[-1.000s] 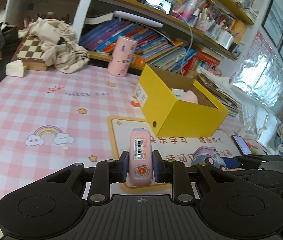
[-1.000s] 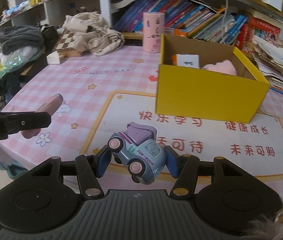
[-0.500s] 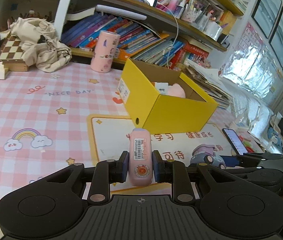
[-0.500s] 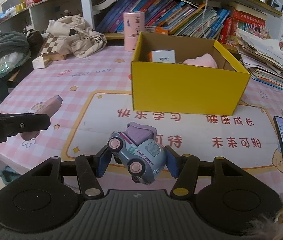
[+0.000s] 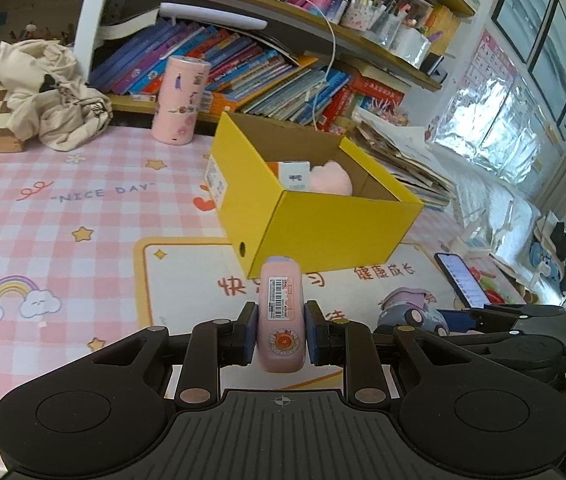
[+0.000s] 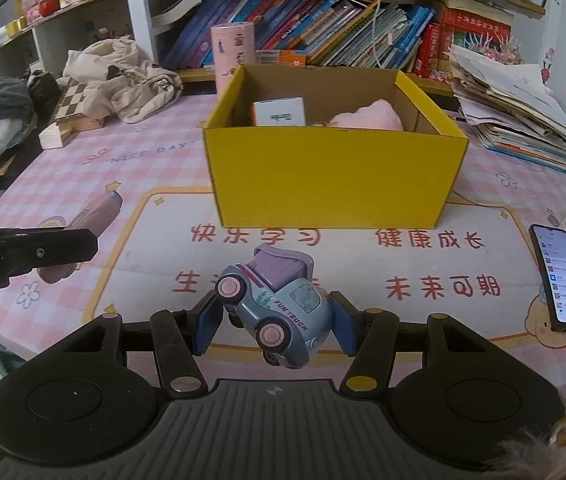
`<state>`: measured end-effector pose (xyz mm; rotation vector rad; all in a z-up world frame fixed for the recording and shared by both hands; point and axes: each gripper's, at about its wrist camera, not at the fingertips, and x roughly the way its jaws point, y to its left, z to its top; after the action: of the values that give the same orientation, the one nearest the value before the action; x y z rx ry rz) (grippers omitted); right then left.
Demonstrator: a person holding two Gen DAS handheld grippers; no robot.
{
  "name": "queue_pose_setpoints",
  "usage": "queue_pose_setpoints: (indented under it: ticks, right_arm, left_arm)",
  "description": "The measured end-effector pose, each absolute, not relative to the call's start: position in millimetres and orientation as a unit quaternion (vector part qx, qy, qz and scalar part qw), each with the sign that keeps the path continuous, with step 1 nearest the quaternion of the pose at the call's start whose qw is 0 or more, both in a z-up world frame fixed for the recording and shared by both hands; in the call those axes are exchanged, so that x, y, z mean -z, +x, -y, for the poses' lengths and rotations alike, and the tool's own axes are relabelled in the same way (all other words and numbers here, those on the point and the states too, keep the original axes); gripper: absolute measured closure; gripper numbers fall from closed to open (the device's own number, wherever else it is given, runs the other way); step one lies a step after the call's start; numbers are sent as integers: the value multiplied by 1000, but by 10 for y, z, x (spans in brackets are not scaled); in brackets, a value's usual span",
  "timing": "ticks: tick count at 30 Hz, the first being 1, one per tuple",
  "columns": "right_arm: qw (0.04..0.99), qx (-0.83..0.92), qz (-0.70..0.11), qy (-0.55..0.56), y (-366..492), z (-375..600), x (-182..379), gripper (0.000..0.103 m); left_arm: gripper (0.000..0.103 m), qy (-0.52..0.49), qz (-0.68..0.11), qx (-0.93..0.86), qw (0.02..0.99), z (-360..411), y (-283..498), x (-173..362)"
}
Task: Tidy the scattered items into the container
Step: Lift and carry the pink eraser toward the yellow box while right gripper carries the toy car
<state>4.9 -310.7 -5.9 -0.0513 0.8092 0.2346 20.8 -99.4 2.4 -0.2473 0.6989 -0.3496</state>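
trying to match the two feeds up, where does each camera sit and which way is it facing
Left wrist: sits on the left gripper, looking forward over the table at a corner of the yellow box; its own fingers clamp a pink tube, and the right gripper shows at the right edge.
Right wrist: sits on the right gripper, facing the box's long side; its fingers clamp a toy truck, and the left gripper shows at the left edge.
Shared: box, tube, truck, phone, pink canister.

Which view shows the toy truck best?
Right wrist: the toy truck sits centred and tilted in the right claw, lettering readable. Left wrist shows the truck only partly, at the side behind the left claw's linkage.
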Motion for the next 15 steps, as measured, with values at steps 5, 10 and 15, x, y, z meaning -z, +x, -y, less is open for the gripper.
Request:
queue_pose_setpoints:
  ticks: [5, 10, 15]
  right_arm:
    - [912, -107, -396, -22, 107, 3246, 71, 48]
    - [913, -100, -396, -17, 159, 3381, 63, 48]
    - [914, -99, -392, -14, 249, 3489, 44, 48]
  left_arm:
    - [80, -118, -344, 176, 915, 1127, 294, -10]
    - [80, -111, -342, 184, 915, 1262, 358, -27]
    - [80, -104, -338, 185, 917, 1367, 432, -48]
